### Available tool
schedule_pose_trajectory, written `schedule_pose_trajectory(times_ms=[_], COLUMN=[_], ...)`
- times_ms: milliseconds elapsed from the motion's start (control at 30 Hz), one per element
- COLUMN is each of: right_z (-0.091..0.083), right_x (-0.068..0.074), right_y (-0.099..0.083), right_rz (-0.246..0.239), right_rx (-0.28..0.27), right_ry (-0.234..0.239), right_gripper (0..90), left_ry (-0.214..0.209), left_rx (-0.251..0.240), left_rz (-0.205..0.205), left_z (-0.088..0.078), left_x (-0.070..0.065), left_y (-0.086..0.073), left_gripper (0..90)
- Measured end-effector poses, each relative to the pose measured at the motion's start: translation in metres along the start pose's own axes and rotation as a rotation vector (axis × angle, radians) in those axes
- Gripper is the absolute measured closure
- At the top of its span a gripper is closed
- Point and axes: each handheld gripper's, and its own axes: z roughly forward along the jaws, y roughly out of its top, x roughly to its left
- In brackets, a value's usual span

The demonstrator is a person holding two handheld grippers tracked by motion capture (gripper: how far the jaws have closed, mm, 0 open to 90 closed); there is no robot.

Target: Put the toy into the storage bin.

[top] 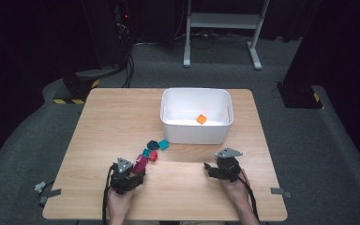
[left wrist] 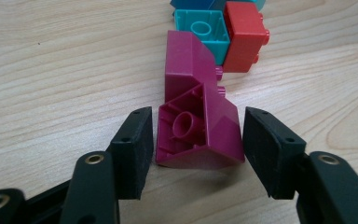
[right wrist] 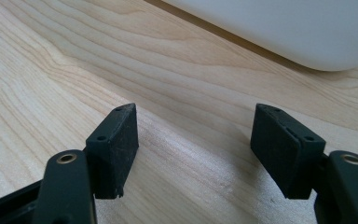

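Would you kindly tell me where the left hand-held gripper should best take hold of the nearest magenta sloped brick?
Probably across the magenta sloped brick's two flat side walls, coming in low from the person's side as the left hand-held gripper does now. The brick lies tipped over, its hollow underside facing the camera, and the walls run nearly parallel to the pads. Avoid the sloped face. The jaws straddle it, a small gap showing on the right.

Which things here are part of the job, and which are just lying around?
In the job: magenta block between the left gripper jaws, teal block, red block, white bin, orange block.
Lying about: white stand, floor cables.
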Motion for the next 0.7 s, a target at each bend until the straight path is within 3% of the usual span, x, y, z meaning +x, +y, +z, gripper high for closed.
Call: schedule_pose_trajectory(times_ms=[200, 367, 700], right_z=[0.0000, 0.0000, 0.0000], right_x=[0.0001, 0.0000, 0.0001], right_y=[0.0000, 0.0000, 0.0000], right_rz=[0.000, -0.001, 0.000], right_rx=[0.000, 0.000, 0.000], right_ry=[0.000, 0.000, 0.000], right_gripper=[32.1, 32.1, 32.1], left_ry=[0.019, 0.010, -0.016], left_rx=[-0.012, -0.022, -0.022], left_rz=[0.034, 0.036, 0.006], left_z=[-0.0002, -0.0011, -0.0027], left_x=[-0.0015, 0.0001, 0.0020], left_y=[-0.0028, -0.0045, -0.0046], left_gripper=[46.0, 47.3, 47.8])
